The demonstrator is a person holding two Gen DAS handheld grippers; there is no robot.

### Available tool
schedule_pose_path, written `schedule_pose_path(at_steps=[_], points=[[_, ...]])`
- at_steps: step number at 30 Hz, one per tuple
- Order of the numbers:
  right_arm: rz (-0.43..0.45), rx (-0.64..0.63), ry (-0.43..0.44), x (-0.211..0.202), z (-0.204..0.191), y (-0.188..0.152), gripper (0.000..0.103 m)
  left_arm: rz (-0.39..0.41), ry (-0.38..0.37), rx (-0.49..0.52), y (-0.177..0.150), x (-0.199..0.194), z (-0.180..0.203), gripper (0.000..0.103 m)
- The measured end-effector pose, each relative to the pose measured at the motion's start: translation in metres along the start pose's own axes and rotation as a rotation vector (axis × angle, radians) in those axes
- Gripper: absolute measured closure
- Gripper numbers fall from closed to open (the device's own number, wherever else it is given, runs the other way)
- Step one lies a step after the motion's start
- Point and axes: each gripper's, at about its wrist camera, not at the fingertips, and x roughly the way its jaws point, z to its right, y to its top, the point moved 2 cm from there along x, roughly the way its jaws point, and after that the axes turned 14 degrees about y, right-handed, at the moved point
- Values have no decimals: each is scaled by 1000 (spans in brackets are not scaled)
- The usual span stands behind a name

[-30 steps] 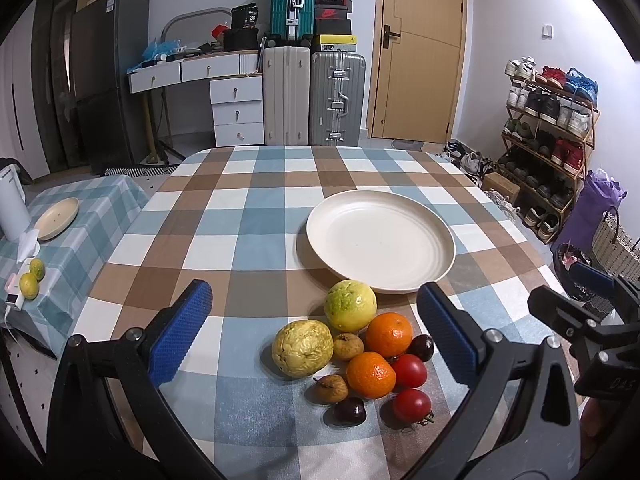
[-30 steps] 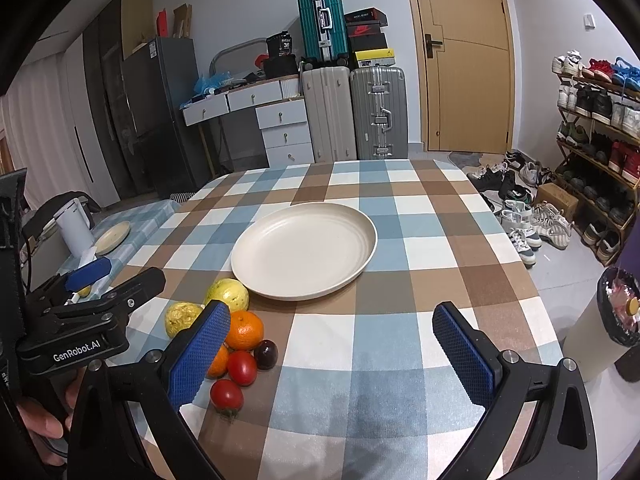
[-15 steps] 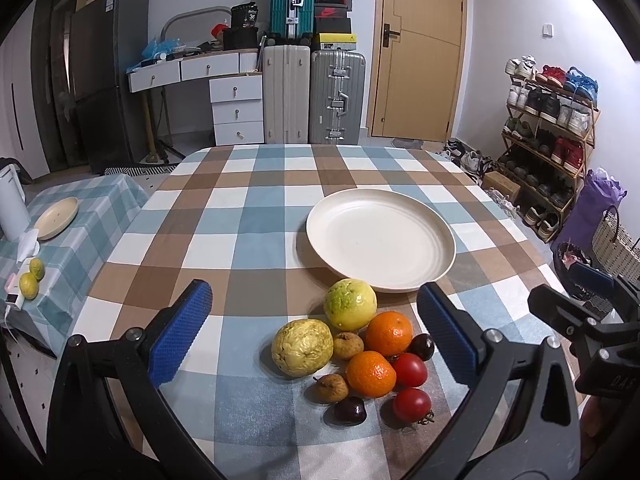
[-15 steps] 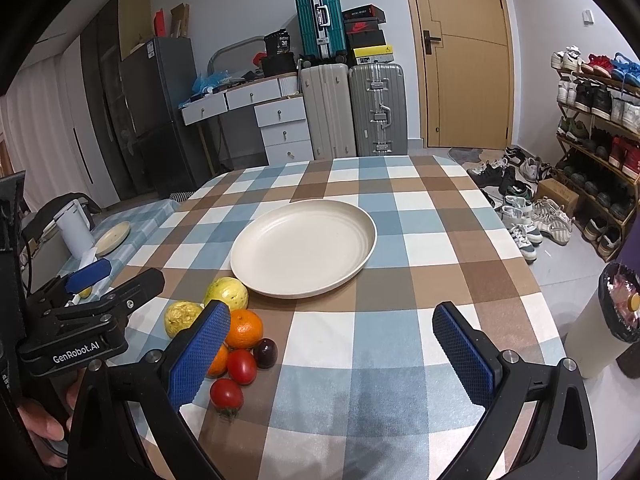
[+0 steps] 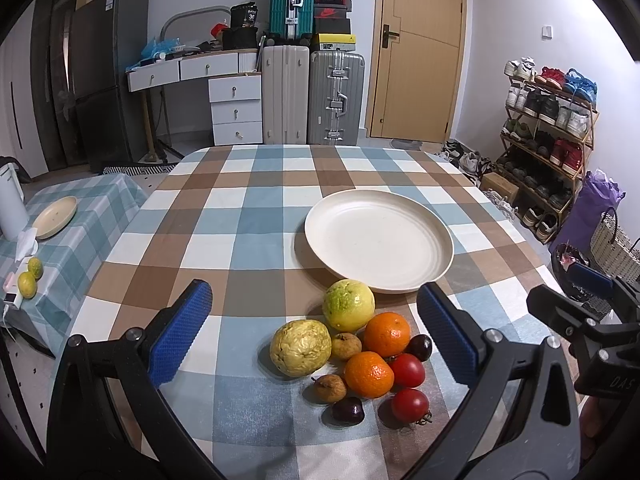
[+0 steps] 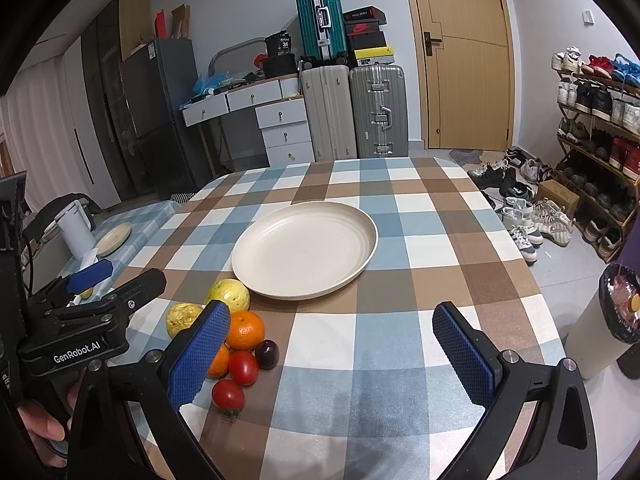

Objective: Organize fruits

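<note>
Left wrist view: both grippers (image 5: 314, 334) (image 6: 330, 348) level above table (image 5: 248, 216), wide open, empty.

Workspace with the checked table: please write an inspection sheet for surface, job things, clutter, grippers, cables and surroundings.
Surface: checked tablecloth, flat.
Job's things: cream plate bare; fruit pile beside its near rim, with oranges, tomatoes and two big yellow-green fruits.
Clutter: nothing seen on this table.
Grippers: left gripper and right gripper both open, holding nothing.
Cables: nothing seen.
Surroundings: suitcases, door, shoe rack, side table.
</note>
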Motion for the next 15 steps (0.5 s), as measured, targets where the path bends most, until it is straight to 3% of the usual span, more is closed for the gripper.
schedule_pose_path(at_steps=[15], points=[[0, 2, 3, 0, 0, 0, 0, -1, 0, -9, 3, 0, 1, 1]])
